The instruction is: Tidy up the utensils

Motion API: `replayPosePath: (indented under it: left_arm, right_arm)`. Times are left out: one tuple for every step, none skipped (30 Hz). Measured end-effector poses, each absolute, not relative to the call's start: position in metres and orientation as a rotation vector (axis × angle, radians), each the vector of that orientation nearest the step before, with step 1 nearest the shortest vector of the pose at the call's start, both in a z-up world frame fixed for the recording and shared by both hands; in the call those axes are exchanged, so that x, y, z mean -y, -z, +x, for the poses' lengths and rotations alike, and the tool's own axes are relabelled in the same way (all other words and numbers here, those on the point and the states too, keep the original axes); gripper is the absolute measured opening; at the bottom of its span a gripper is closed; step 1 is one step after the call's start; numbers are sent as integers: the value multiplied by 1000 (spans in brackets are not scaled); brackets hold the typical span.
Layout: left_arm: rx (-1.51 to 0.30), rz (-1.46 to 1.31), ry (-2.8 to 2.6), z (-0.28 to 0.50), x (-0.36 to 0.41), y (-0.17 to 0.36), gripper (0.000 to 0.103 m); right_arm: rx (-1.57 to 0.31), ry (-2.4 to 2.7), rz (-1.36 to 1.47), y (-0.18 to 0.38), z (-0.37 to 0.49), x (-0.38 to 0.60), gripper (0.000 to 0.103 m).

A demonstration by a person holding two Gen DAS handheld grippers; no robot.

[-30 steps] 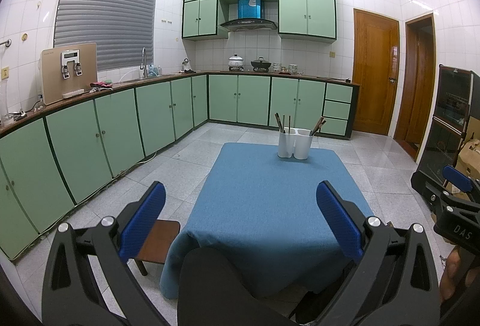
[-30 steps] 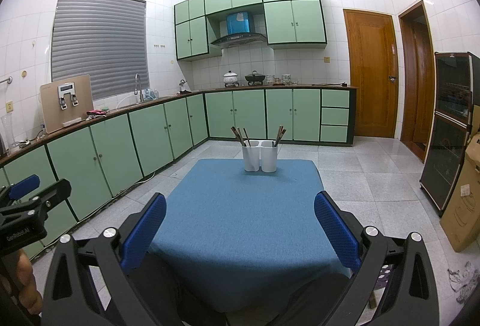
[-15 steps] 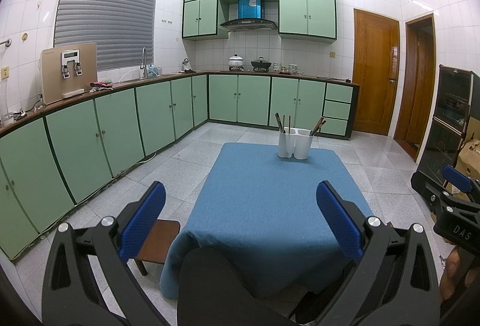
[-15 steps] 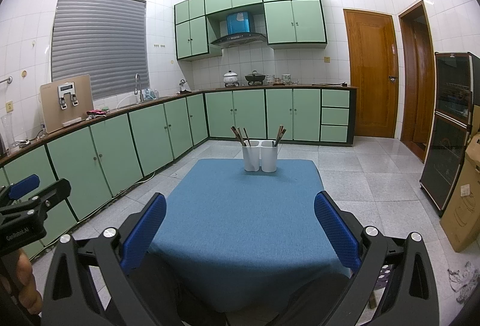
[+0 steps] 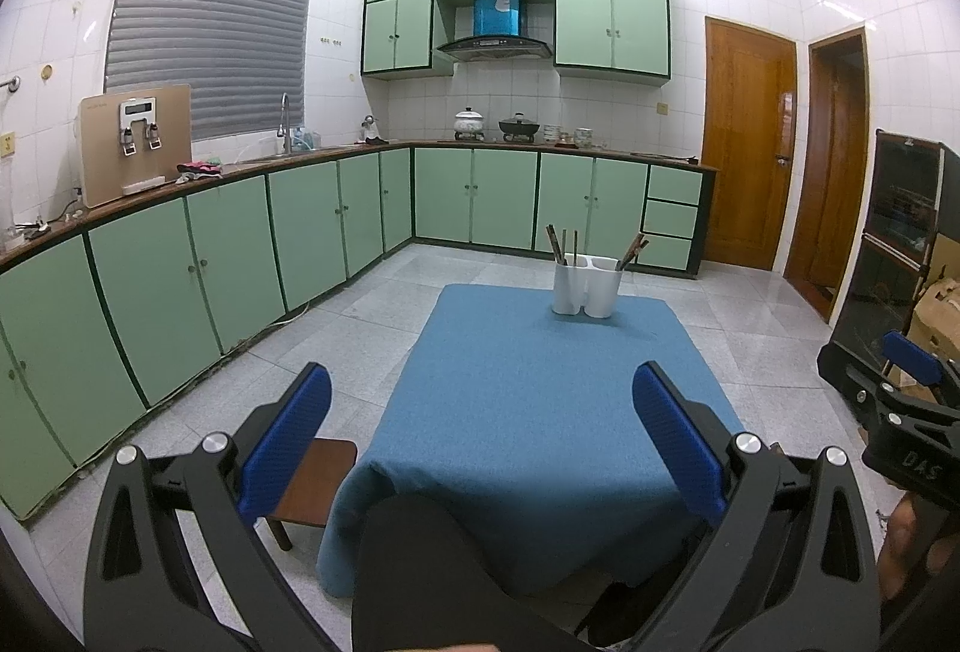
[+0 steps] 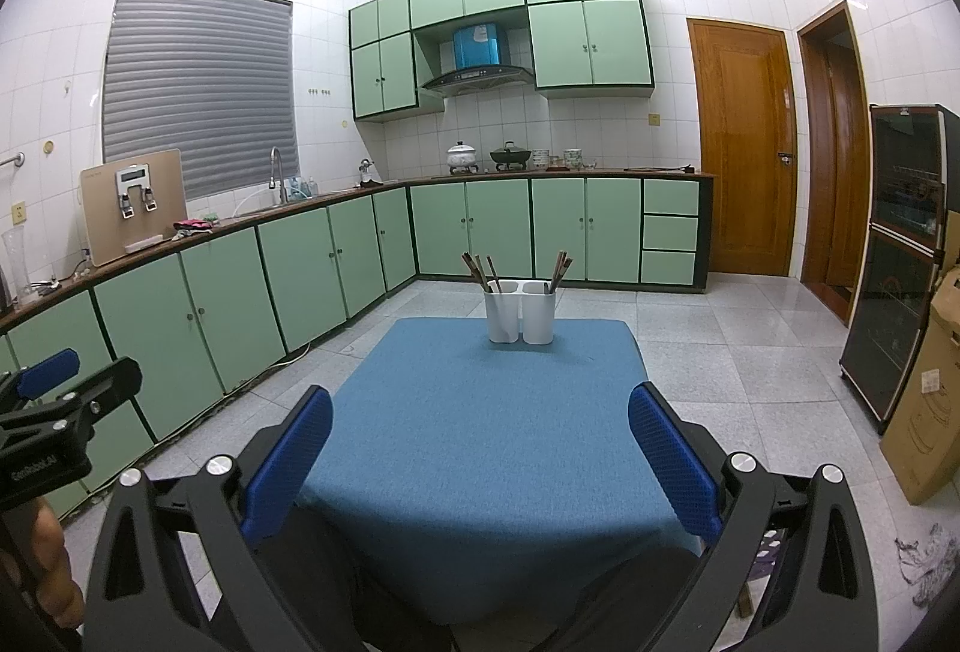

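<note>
A white two-cup utensil holder point(image 5: 586, 289) point(image 6: 520, 312) stands at the far end of a table under a blue cloth point(image 5: 540, 400) point(image 6: 480, 442). Brown sticks, probably chopsticks point(image 5: 561, 245) point(image 6: 478, 269), lean out of both cups. My left gripper point(image 5: 480, 412) hangs open over the table's near end, nothing between its blue pads. My right gripper point(image 6: 480, 430) is likewise open and empty, well short of the holder. Each gripper shows at the edge of the other's view, held by a hand.
Green cabinets point(image 5: 240, 256) run along the left and back walls. A small wooden stool point(image 5: 312, 484) sits at the table's near left corner. A dark glass cabinet point(image 6: 900, 256) and a cardboard box point(image 6: 927, 400) stand at the right. A dark-clothed knee point(image 5: 432, 562) lies below the grippers.
</note>
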State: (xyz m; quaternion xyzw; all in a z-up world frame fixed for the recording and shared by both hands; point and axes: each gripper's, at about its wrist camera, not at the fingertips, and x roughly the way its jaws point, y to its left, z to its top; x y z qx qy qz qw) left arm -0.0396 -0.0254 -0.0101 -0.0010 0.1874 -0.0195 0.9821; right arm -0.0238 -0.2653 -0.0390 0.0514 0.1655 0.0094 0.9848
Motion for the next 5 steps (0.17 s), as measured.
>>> replayPosePath:
  left_arm:
    - [-376,-2,39,-39,25,10,98]
    - [-377,-2,40,-39,25,9,98]
    - [-377,-1,41,-39,25,9,98]
    - [-377,-1,40,-40,25,9,98]
    - [-377,-2,40,-39,25,9,98]
  right_arm:
    - [-332,-18,104,39,-24,265,97]
    - [-332,-18,104,39,-24,265,97]
    - [-333,-19,105,39,-24,265,97]
    - [-332,-18,104,39,-24,265,97]
    - [-332,-18,104,39,-24,265,97]
